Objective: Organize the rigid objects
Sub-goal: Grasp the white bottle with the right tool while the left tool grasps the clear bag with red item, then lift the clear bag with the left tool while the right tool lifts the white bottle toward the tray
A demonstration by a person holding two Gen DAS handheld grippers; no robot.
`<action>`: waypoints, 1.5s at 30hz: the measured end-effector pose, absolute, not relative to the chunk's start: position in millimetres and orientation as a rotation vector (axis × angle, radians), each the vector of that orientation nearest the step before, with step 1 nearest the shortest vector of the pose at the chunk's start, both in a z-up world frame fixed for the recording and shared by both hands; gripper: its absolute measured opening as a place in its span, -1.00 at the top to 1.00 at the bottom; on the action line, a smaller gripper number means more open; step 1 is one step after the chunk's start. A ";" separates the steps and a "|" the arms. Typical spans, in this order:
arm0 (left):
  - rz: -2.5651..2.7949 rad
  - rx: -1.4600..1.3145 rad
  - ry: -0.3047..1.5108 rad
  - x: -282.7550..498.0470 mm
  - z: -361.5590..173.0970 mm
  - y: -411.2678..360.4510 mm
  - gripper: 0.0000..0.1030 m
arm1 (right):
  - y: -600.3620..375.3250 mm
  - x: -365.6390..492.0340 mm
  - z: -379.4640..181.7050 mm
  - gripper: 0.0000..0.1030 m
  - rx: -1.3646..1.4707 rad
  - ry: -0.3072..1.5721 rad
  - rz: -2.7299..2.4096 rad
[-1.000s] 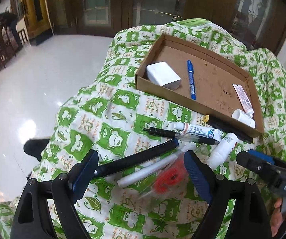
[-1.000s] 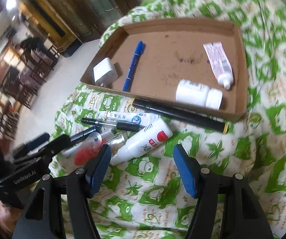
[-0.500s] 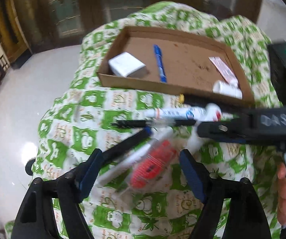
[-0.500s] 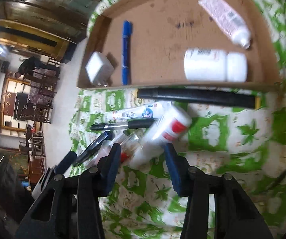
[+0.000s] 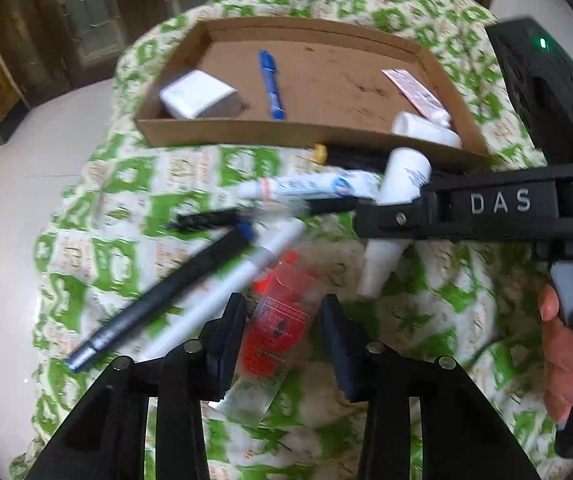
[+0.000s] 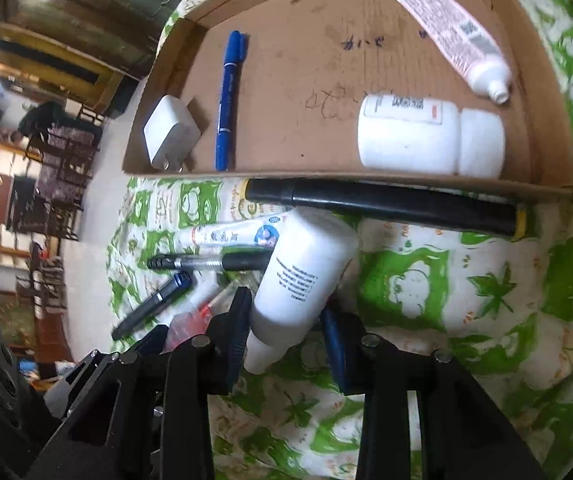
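A clear packet with red contents (image 5: 282, 328) lies on the green-and-white cloth between the fingers of my left gripper (image 5: 284, 332). Its jaws are closing, and a thin gap still shows at the right pad. My right gripper (image 6: 286, 328) is closing on a white squeeze bottle (image 6: 302, 276), with both pads against its sides. In the left wrist view the right gripper crosses from the right over that bottle (image 5: 402, 176). Behind stands a cardboard tray (image 6: 366, 178) holding a white charger (image 6: 168, 134), a blue pen (image 6: 228, 100), a pink tube (image 6: 454, 40) and a white pill bottle (image 6: 426, 136).
Loose on the cloth are a black marker with a yellow end (image 6: 386, 200) along the tray's front wall, a small printed tube (image 5: 310, 186), a black gel pen (image 5: 214, 218), a dark pen (image 5: 158, 296) and a white pen (image 5: 222, 292). A hand (image 5: 562, 344) holds the right gripper's handle. Pale floor lies left.
Both grippers came down and closer to the pile. The left jaws narrowed around the red packet and the right jaws narrowed onto the white bottle. The right gripper swung into the left view.
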State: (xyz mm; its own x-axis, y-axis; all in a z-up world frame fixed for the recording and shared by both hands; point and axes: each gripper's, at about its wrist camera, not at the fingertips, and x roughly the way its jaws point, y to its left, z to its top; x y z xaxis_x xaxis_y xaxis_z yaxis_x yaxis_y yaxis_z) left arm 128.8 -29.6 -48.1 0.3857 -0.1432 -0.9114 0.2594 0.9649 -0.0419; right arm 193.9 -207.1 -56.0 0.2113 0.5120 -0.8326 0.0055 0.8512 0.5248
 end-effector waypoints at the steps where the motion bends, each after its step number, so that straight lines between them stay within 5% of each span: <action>1: -0.263 0.118 1.149 128.4 -48.3 -30.9 0.19 | -207.4 192.5 -53.3 0.35 0.451 1.318 0.370; 6: -0.261 0.102 1.167 131.7 -52.2 -29.6 0.16 | -210.6 191.2 -55.9 0.35 0.439 1.330 0.367; 10: -0.256 0.128 1.185 132.6 -56.5 -33.5 -0.19 | -210.7 191.2 -63.3 0.34 0.428 1.323 0.369; 14: -0.249 0.167 1.209 133.4 -63.6 -39.9 -0.20 | -203.5 188.7 -61.8 0.35 0.370 1.293 0.367; 15: -0.253 0.162 1.205 133.2 -62.8 -40.1 -0.18 | -201.3 187.4 -60.9 0.35 0.350 1.286 0.365; 17: -0.263 0.132 1.198 133.6 -60.6 -37.4 0.19 | -193.5 183.5 -57.9 0.36 0.293 1.268 0.361; 20: -0.267 0.057 1.175 133.4 -55.1 -28.4 0.35 | -185.3 176.9 -51.9 0.36 0.239 1.246 0.374; 45: -0.297 -0.085 1.089 127.4 -35.1 -8.9 0.39 | -228.0 173.3 -15.0 0.37 0.342 1.134 0.399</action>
State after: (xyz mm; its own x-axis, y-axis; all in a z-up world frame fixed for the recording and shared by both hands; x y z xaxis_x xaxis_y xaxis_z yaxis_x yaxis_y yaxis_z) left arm 127.4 -8.9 -35.1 0.4283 -0.2789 -0.8595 0.1957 0.9572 -0.2130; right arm 173.3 -228.0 -15.0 0.3667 0.4727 -0.8013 -0.1329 0.8791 0.4578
